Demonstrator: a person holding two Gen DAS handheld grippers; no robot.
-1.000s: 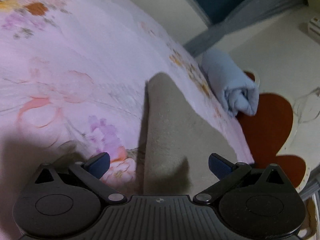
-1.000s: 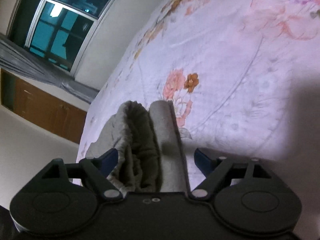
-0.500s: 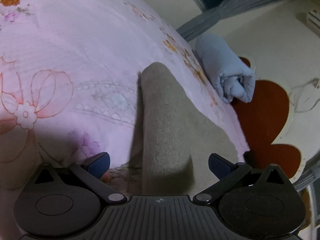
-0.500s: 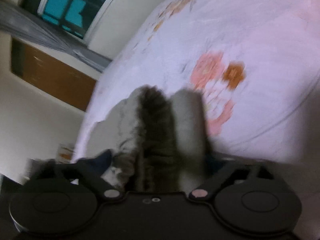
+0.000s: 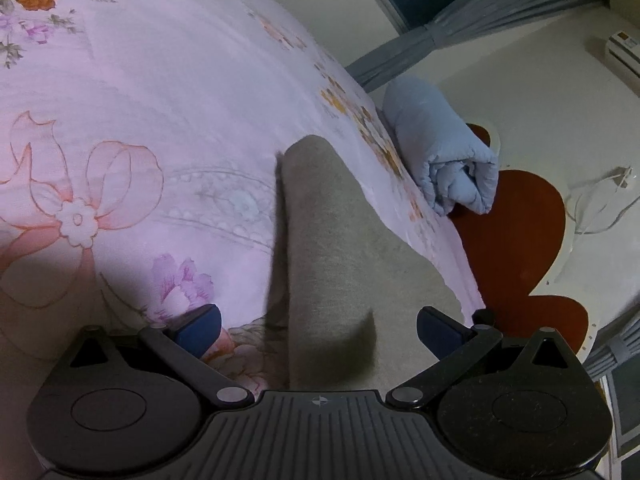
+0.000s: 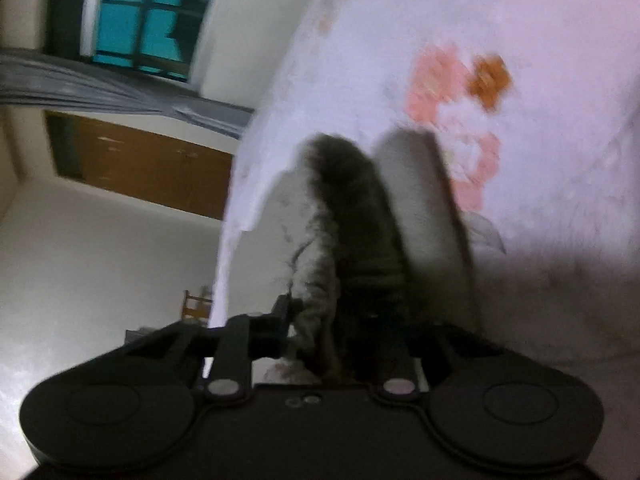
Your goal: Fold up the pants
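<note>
Grey-beige pants lie on the pink floral bedsheet near the bed's right edge, with a raised fold running away from the camera. My left gripper is open, its blue pads either side of that fold. In the blurred right wrist view, my right gripper is shut on the bunched waist end of the pants, which stand up between the jaws. The right fingertips are hidden by cloth.
A rolled light-blue blanket lies at the bed's edge beside a red-brown headboard. A window, grey curtain and a wooden door are behind. The bed edge is close on the right gripper's left.
My right gripper closed on the bunched pants and swung left with them, blurring the view. My left gripper stayed open and shifted slightly along the fold.
</note>
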